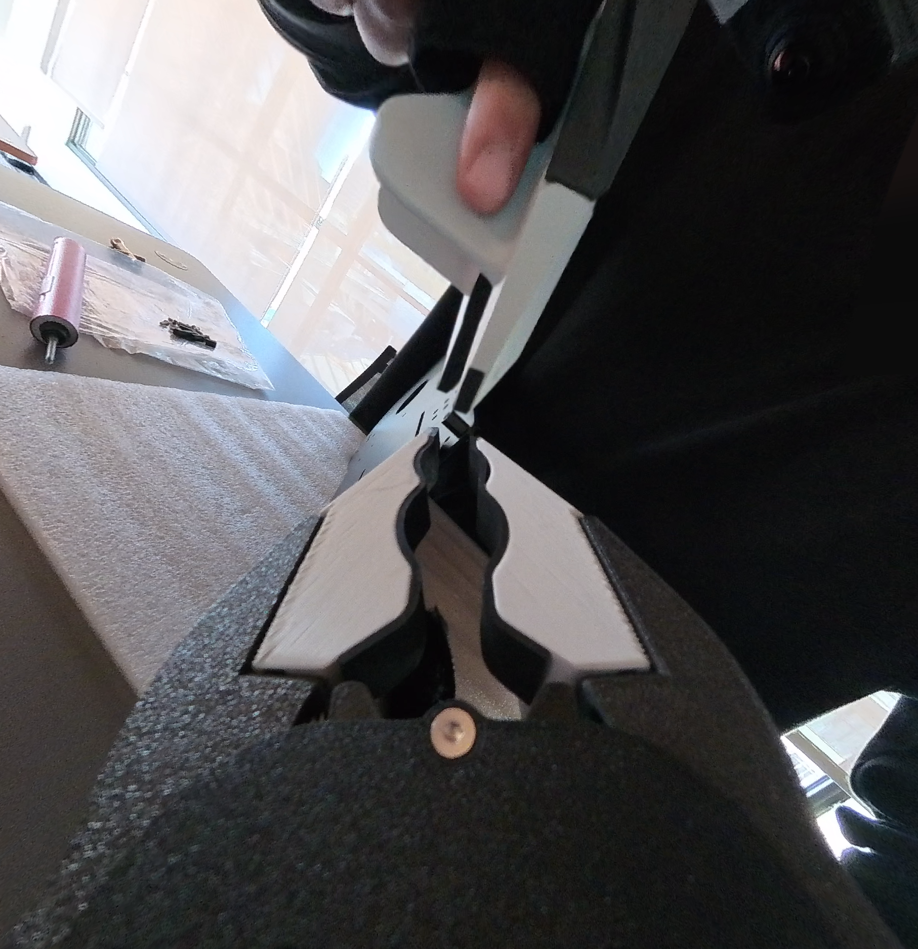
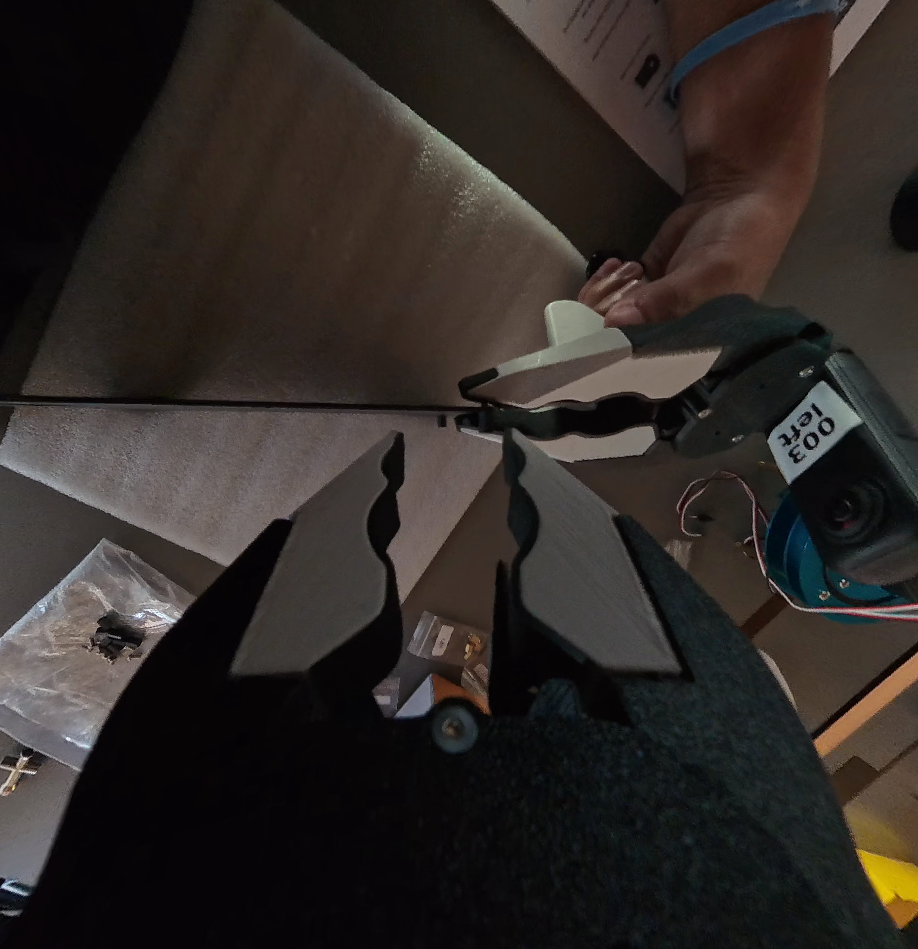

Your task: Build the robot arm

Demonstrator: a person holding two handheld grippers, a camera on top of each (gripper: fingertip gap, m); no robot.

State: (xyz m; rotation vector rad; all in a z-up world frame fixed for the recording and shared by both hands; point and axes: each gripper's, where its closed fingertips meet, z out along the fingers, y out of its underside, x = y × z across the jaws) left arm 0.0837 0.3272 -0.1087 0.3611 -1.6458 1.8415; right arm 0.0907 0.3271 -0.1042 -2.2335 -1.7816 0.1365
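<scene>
The right gripper point(image 2: 452, 452) gapes, holding nothing, just near of the thin dark plate point(image 2: 215, 404). Beyond, the left gripper point(image 2: 480, 411) pinches that plate's right end over the foam sheet point(image 2: 292, 231); so shallow a bite could slip.

Small bagged parts point(image 2: 115, 642), perhaps screws, indistinct.

My left wrist camera looks along its own white, black-edged fingers point(image 1: 436, 513), tilted and very close to a thin flat white perforated metal plate point(image 1: 421, 405). My right wrist camera faces that plate edge-on point(image 2: 241, 404), slightly farther back. Both views share the white textured foam sheet point(image 1: 164, 488) point(image 2: 292, 231).
</scene>
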